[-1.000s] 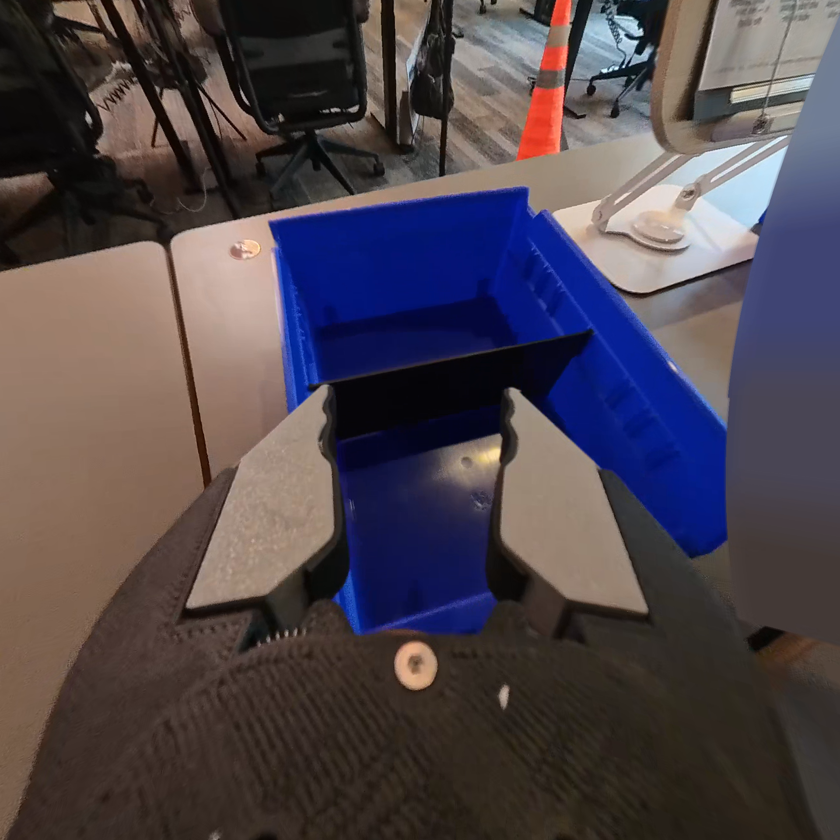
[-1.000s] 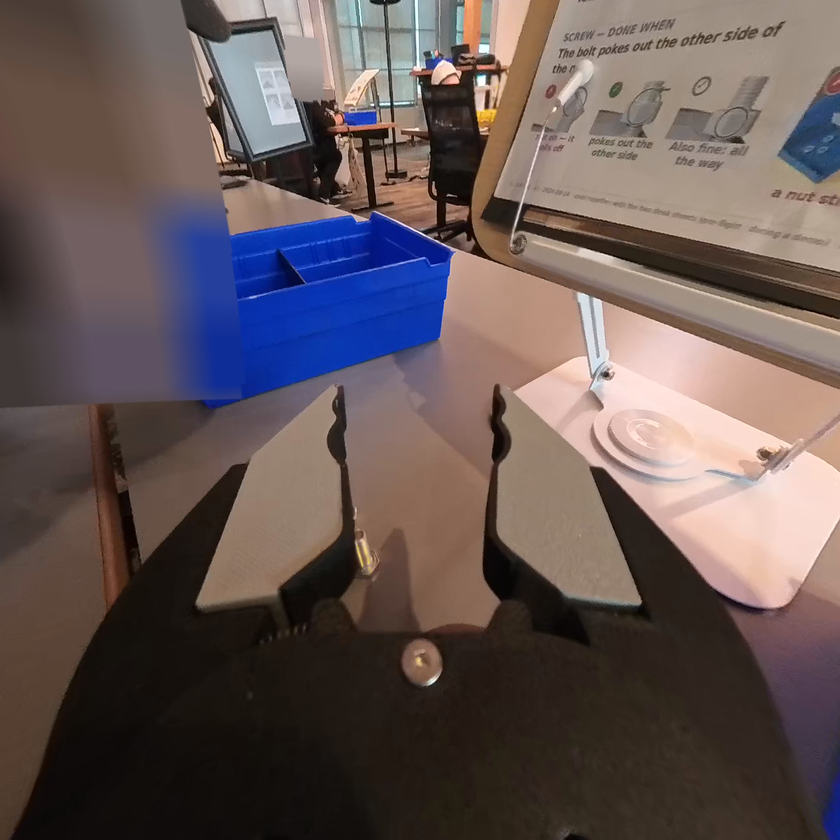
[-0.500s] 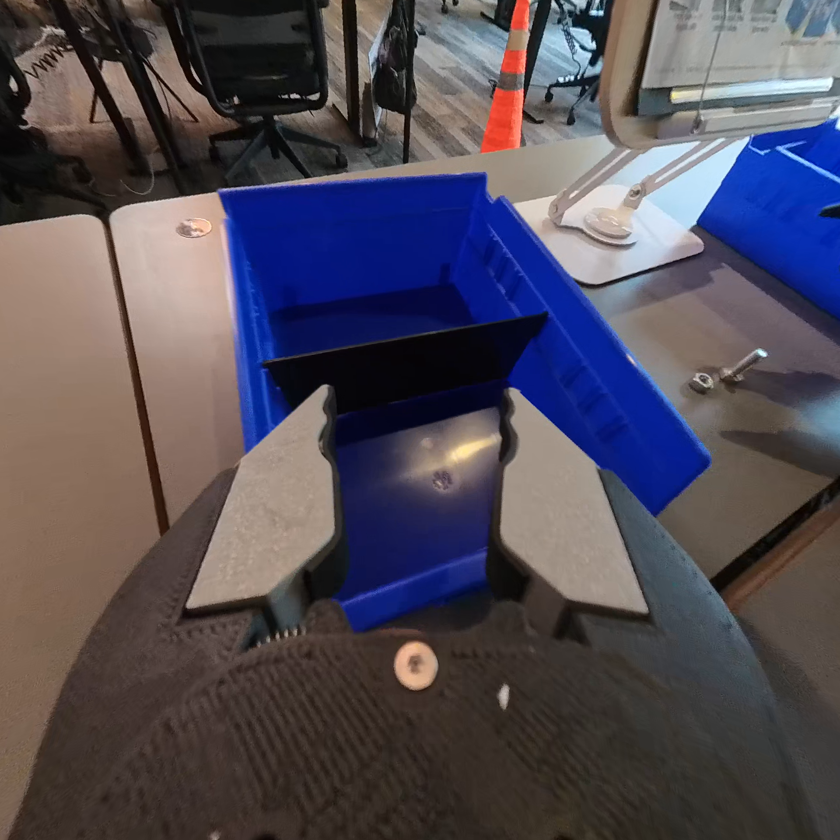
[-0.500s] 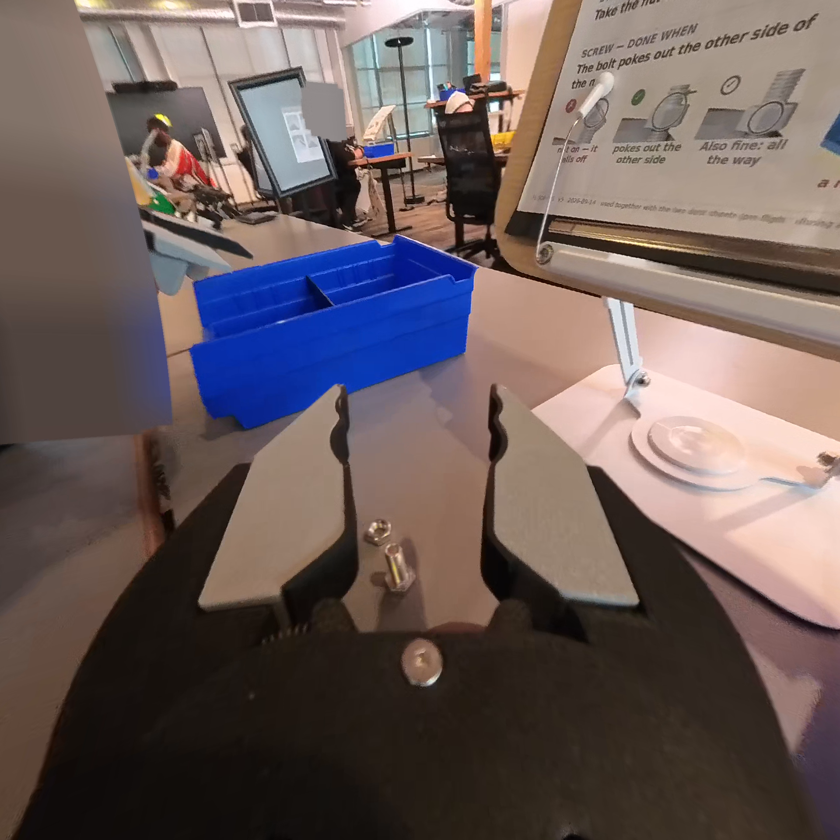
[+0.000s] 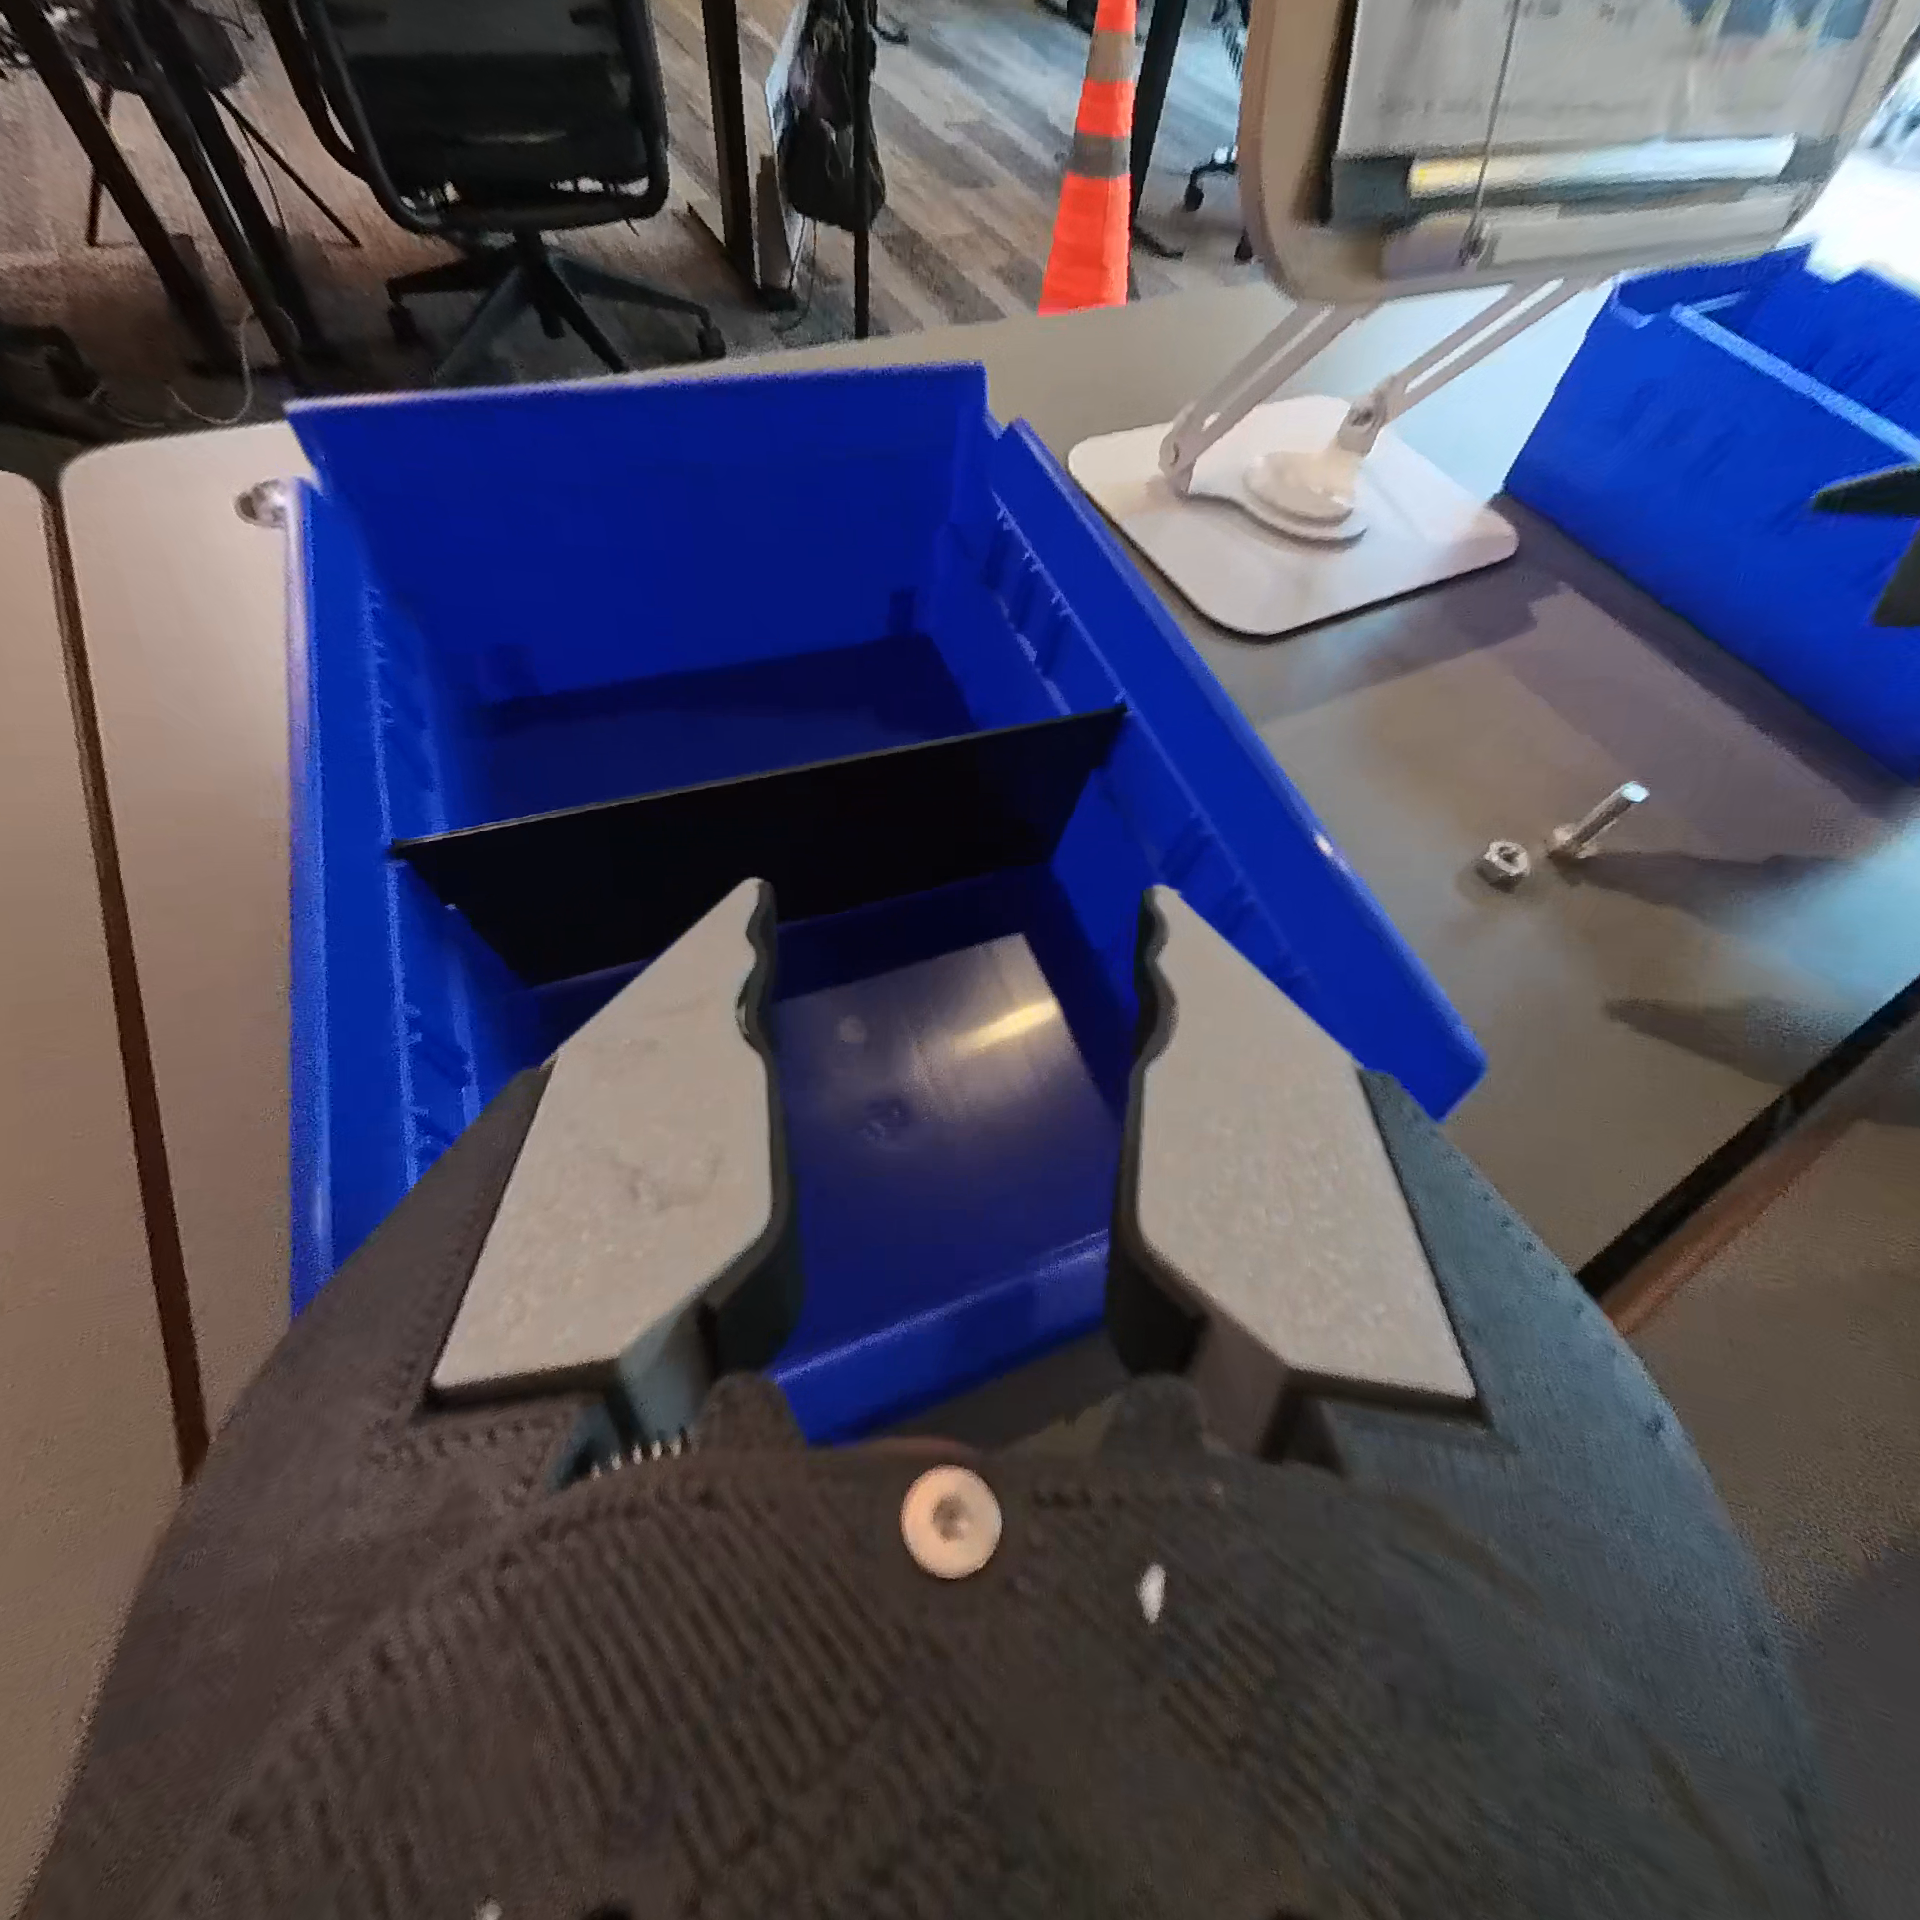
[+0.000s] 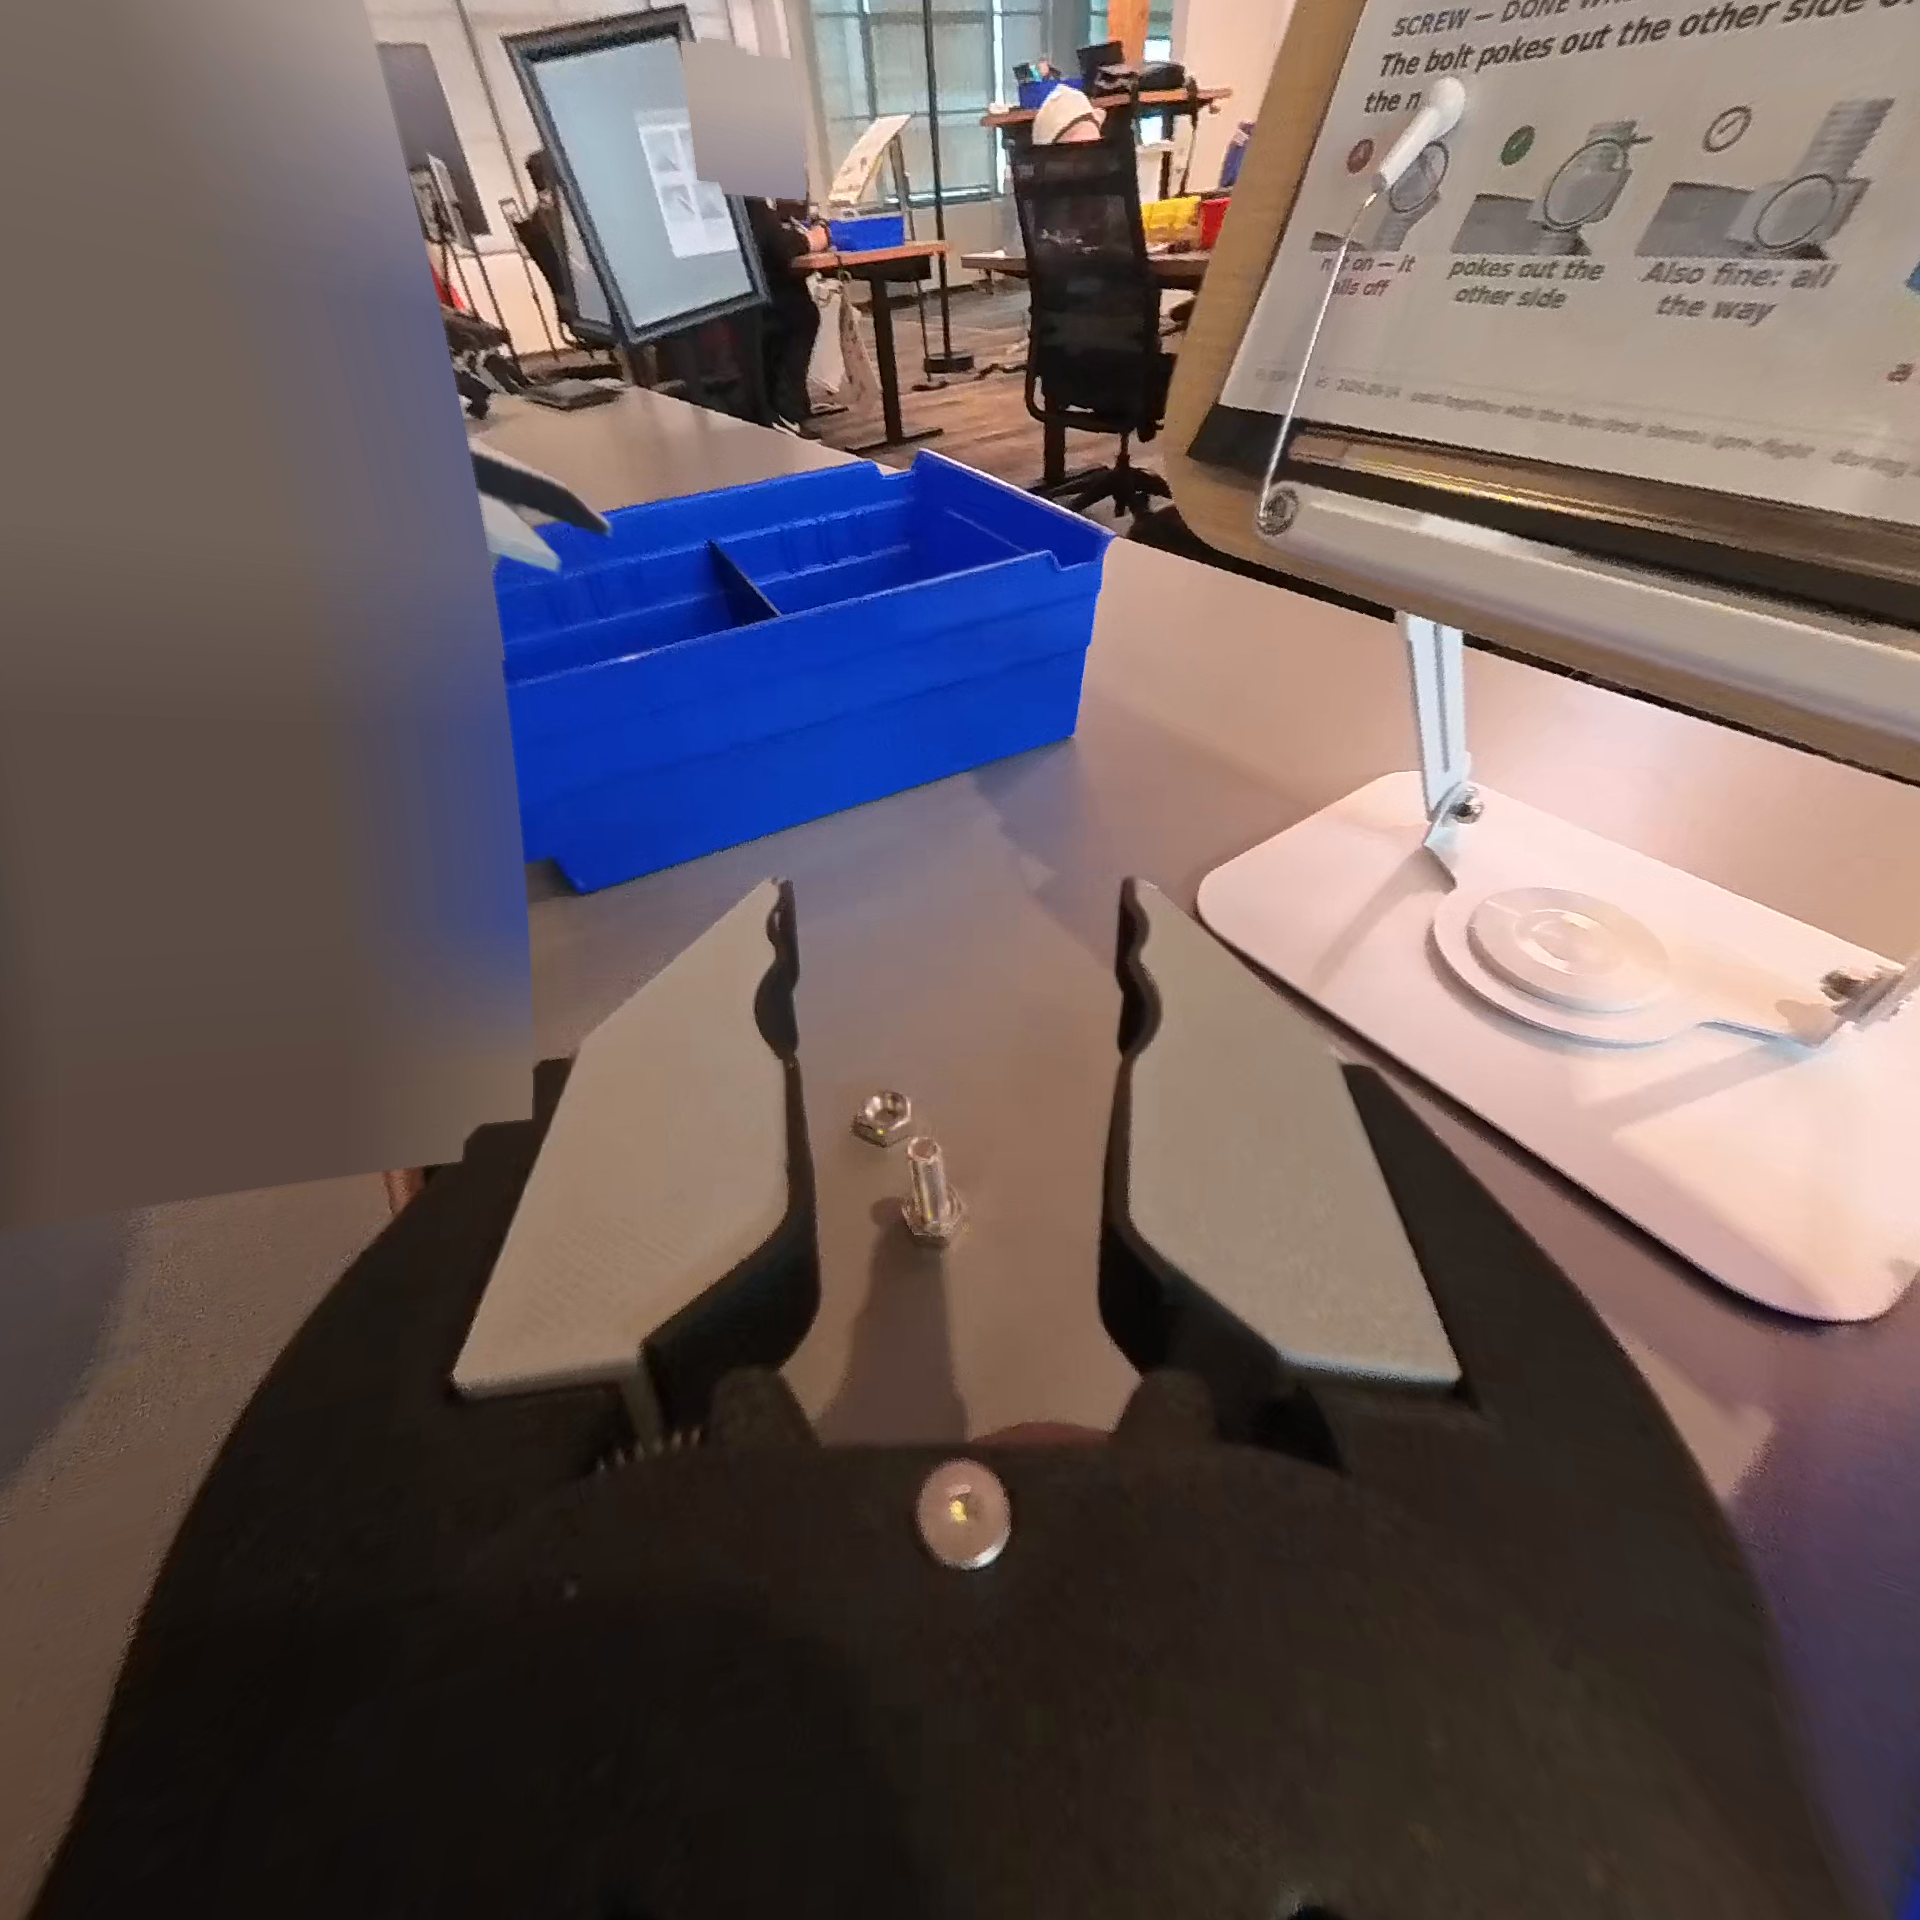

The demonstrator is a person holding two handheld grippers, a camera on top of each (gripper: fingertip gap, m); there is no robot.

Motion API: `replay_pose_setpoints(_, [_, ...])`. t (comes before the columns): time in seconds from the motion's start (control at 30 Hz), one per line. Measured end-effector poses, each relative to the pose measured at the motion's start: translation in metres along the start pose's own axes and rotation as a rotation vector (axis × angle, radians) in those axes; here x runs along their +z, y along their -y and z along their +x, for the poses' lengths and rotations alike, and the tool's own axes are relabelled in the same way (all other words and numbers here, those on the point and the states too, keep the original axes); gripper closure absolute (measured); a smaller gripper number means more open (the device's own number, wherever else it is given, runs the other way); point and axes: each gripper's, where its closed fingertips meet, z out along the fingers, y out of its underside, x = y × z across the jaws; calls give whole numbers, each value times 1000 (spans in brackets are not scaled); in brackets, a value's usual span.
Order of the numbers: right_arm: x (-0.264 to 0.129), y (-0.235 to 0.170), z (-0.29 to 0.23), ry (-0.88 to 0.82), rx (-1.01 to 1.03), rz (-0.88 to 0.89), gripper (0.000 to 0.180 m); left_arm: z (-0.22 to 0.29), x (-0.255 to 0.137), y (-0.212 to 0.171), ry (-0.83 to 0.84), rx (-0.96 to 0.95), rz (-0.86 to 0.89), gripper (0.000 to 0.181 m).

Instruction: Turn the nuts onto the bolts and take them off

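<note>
A silver bolt (image 6: 928,1192) lies on the grey table with a loose silver nut (image 6: 882,1116) just beyond its tip. Both sit between the fingers of my right gripper (image 6: 956,914), which is open and empty above them. In the left wrist view the bolt (image 5: 1595,824) and nut (image 5: 1503,864) lie on the table right of the blue bin. My left gripper (image 5: 956,914) is open and empty, hovering over the near compartment of the blue bin (image 5: 1226,748). The bin's two compartments look empty.
The blue bin (image 6: 790,717) has a black divider (image 5: 748,831). A white stand base (image 6: 1558,1039) holding an instruction board (image 6: 1621,260) stands to the right. A second blue bin (image 5: 1745,499) is at the far right. The table's front edge (image 5: 1714,1216) runs close by.
The right gripper has drawn back, so the bolt and nut now show fully between its fingers. The left view has pulled back and shifted, bringing the bolt, nut and second bin into sight.
</note>
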Motion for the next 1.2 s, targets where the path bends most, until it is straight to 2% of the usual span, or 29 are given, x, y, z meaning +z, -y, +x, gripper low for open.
replay_pose_setpoints(0.27, [-3, -2, 6, -45, -11, -34, 121, 29, -11, 11, -42, 8, 64, 113])
replay_pose_setpoints(0.43, [-7, -2, 11, -77, -16, -10, 121, 68, -17, 9, -98, 23, 58, 113])
replay_pose_setpoints(0.67, [-17, -6, 14, -86, -11, 12, 121, 107, -28, -19, -96, 35, -19, 111])
replay_pose_setpoints(0.8, [-18, 2, 0, -79, -67, 30, 121, 137, -33, -44, -121, 43, -70, 112])
replay_pose_setpoints(0.93, [-16, -6, -15, -94, -133, 0, 122, 166, -40, -57, -130, 59, -93, 111])
replay_pose_setpoints(1.2, [-50, -29, -26, -185, -104, 39, 123, 194, -68, -79, -119, 47, -137, 111])
